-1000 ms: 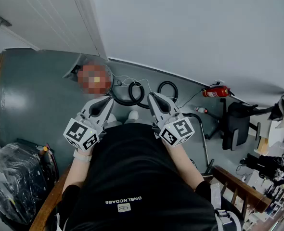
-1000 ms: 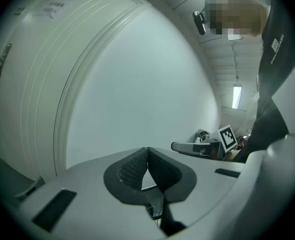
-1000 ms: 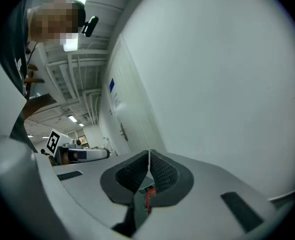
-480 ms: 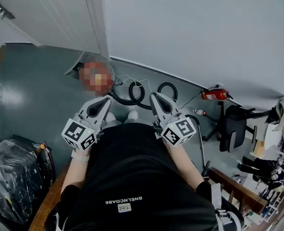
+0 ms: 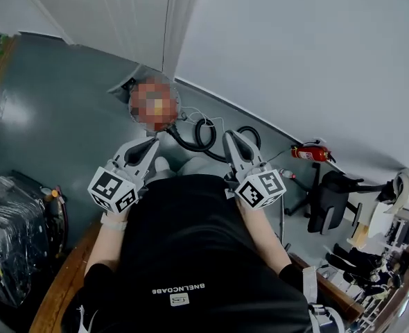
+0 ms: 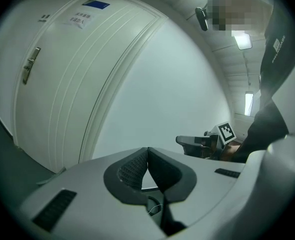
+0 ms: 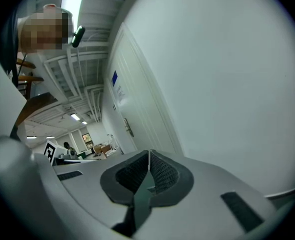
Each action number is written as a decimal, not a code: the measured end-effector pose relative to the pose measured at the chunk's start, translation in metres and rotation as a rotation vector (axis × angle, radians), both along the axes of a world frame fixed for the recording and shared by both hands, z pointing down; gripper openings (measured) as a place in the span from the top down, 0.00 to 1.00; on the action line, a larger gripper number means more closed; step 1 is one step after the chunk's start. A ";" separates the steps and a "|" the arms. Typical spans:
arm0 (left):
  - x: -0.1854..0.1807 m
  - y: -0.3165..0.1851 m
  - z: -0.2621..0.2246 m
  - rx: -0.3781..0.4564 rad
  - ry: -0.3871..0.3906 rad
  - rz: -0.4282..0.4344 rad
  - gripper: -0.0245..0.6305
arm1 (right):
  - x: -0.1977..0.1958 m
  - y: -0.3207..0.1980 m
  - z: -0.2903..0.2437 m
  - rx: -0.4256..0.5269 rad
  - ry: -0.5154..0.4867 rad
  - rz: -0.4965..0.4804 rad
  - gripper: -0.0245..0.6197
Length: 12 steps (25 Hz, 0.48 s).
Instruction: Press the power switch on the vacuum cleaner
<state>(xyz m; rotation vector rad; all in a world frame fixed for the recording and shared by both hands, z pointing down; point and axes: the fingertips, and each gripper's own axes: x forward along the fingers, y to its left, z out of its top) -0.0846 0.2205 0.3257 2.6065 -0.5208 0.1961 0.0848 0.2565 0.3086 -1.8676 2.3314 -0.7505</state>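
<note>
The vacuum cleaner [image 5: 154,107] sits on the grey floor by the wall, its round reddish body mostly under a mosaic patch, so no switch shows. Its black hose [image 5: 203,133] coils to the right of it. My left gripper [image 5: 154,141] is held above the floor with its tip just short of the vacuum, jaws shut and nothing between them. My right gripper [image 5: 228,134] points over the hose coils, also shut with nothing in it. The left gripper view shows its closed pads [image 6: 147,153] against a white door [image 6: 62,84]. In the right gripper view the closed pads [image 7: 149,155] face the wall.
A white door [image 5: 107,12] and wall [image 5: 294,54] stand behind the vacuum. A red fire extinguisher [image 5: 307,152] and a black office chair [image 5: 329,198] are at the right. A plastic-wrapped black bag [image 5: 10,234] and a wooden edge [image 5: 62,283] lie at the left.
The head view has shifted: the vacuum and hose now sit lower and further right, nearer the gripper tips. Both grippers stay shut and side by side.
</note>
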 end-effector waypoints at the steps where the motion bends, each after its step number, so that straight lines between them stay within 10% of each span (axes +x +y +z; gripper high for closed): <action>1: -0.004 -0.004 0.001 -0.002 -0.004 -0.006 0.94 | -0.002 -0.004 0.002 -0.005 0.000 -0.005 0.91; 12: -0.007 -0.050 0.022 -0.067 -0.033 -0.117 0.94 | -0.008 -0.071 0.021 -0.057 -0.030 -0.137 0.91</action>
